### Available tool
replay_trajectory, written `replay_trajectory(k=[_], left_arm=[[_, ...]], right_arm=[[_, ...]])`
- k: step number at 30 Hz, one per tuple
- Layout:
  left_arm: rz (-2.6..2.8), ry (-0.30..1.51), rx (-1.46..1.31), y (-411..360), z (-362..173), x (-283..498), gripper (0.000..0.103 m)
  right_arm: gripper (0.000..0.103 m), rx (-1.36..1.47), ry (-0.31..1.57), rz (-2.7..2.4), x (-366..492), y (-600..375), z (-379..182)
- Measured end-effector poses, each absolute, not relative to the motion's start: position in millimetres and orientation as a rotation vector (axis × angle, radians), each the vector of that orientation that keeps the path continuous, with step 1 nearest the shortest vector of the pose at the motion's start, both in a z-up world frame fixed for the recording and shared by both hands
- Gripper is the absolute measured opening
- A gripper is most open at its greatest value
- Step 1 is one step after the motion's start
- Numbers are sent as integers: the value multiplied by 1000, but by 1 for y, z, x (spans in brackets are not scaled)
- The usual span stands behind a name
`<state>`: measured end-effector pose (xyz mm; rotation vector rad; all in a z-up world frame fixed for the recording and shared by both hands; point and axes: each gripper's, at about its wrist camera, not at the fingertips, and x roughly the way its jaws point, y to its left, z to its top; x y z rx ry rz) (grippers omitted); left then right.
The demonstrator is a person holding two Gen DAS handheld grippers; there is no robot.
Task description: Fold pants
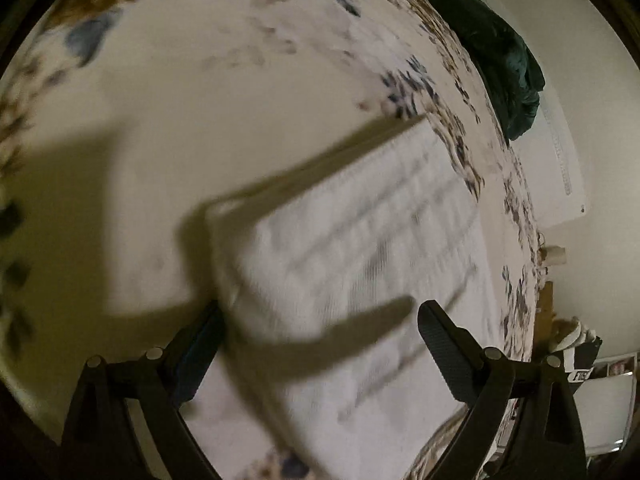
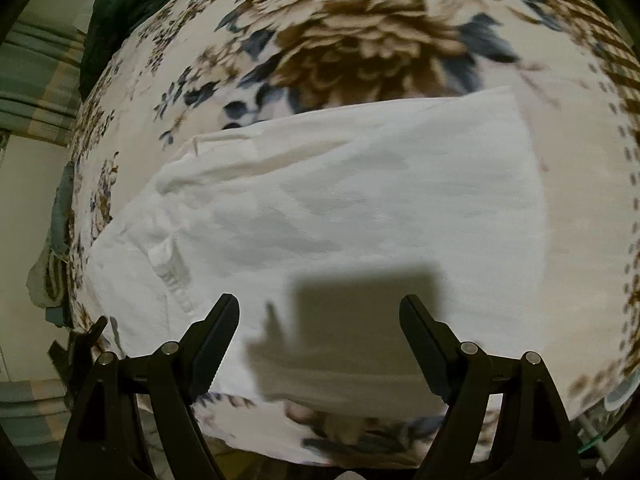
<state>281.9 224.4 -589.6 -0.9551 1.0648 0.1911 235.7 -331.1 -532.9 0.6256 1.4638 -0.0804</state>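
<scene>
White pants [image 2: 340, 208] lie flat on a floral bedspread [image 2: 360, 40], seemingly folded, with the waistband end at the left. My right gripper [image 2: 320, 320] hovers above their near edge, jaws wide apart and empty. In the left wrist view the same white pants [image 1: 360, 248] show blurred, with one folded corner near the left finger. My left gripper [image 1: 320, 328] is open above them and holds nothing. The left finger [image 1: 196, 356] sits beside the cloth's edge.
A dark green garment [image 1: 504, 52] lies bunched at the far side of the bed; it also shows in the right wrist view [image 2: 120, 12]. The bed edge [image 1: 532, 280] runs along the right, with small objects and a white wall beyond. Bare bedspread [image 1: 180, 128] spreads to the left.
</scene>
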Motion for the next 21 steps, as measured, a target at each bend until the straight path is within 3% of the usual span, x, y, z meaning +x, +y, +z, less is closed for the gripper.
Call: replay_trajectory(k=[6, 7, 8, 11, 21], left_arm=[[210, 983, -983, 221, -594, 290, 94], [222, 966, -994, 222, -593, 287, 79], [227, 952, -1004, 223, -592, 282, 47], [214, 907, -986, 218, -579, 276, 31], [81, 759, -651, 147, -454, 261, 23]], right_arm=[[84, 661, 1458, -95, 253, -315, -543], [84, 661, 1460, -97, 255, -313, -544], [84, 657, 1462, -100, 256, -312, -545], [84, 646, 1465, -101, 259, -307, -548], [84, 691, 1436, -95, 245, -319, -550]])
